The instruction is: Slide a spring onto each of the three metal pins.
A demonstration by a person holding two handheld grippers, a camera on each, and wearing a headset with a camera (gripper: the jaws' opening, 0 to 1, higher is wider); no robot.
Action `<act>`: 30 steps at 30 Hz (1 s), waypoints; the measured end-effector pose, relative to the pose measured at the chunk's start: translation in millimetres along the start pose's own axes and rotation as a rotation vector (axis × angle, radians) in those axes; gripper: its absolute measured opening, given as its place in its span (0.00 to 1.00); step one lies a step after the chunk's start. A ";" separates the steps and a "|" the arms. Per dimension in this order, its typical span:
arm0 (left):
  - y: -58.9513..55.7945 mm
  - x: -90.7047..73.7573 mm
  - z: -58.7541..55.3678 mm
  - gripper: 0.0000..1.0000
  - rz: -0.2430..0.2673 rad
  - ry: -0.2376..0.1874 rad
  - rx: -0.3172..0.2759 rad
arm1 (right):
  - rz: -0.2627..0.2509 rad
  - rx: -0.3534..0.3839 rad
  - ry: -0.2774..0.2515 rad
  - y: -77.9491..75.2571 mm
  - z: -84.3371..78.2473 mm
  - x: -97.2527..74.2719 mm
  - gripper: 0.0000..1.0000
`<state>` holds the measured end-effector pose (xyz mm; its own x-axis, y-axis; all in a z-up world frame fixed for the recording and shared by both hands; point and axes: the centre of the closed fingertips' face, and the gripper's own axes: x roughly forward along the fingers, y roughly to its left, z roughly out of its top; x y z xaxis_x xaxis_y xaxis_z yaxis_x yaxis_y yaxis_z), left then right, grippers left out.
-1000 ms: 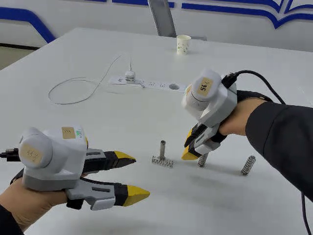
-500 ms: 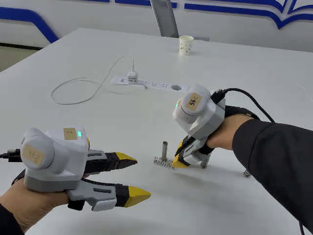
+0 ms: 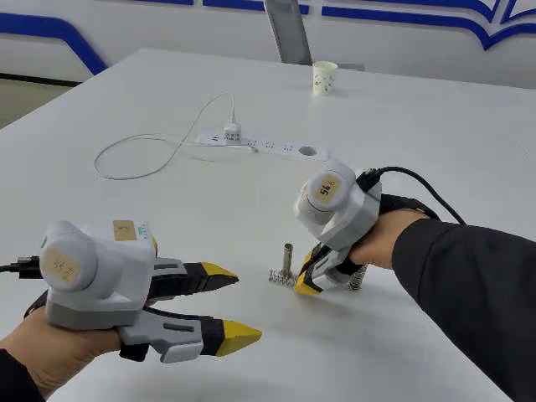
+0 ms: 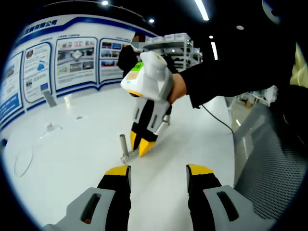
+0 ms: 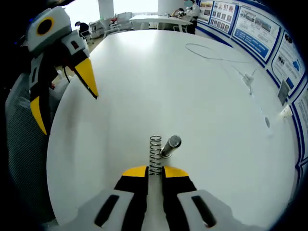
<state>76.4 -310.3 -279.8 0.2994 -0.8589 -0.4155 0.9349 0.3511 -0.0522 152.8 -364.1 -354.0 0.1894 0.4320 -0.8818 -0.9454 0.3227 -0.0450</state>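
Spring [image 5: 155,151] is lying flat on the worktop [image 3: 167,218], right beside the foot of the upright pin [image 5: 170,145], and my right gripper [image 5: 156,172] is clamping down on its near end, jaws drawn in tight around the last coils. My left gripper [image 3: 244,306] is hanging spread wide and carrying nothing, well apart from the action. Here's the worry: I'm holding only the very end, so I'm guessing the spring may droop or squirt out as it lifts. The pin is standing so close that a sloppy swing could knock it over, and a coil could snag on the pin's top edge instead of dropping over it. The spring's long axis is running level along the worktop, straight away from my jaws, with its free end pointing past the side of the pin. The pin is pointing straight up, so I'm reckoning the spring needs tipping upright first.
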 end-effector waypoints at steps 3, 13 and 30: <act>0.7 -0.6 -0.9 0.47 0.001 0.002 -0.001 | 0.004 0.006 0.000 0.8 -0.7 0.8 0.12; 0.9 0.0 -1.4 0.47 -0.002 0.009 0.007 | 0.007 -0.011 0.007 7.5 -2.1 -9.0 0.12; -8.9 12.5 9.5 0.45 -0.047 0.007 0.040 | 0.026 -0.120 0.020 37.3 -4.1 -54.8 0.12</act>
<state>73.6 -327.6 -275.9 0.2536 -0.8715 -0.4197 0.9549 0.2949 -0.0353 106.1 -379.2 -309.2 0.1598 0.4213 -0.8927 -0.9751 0.2081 -0.0763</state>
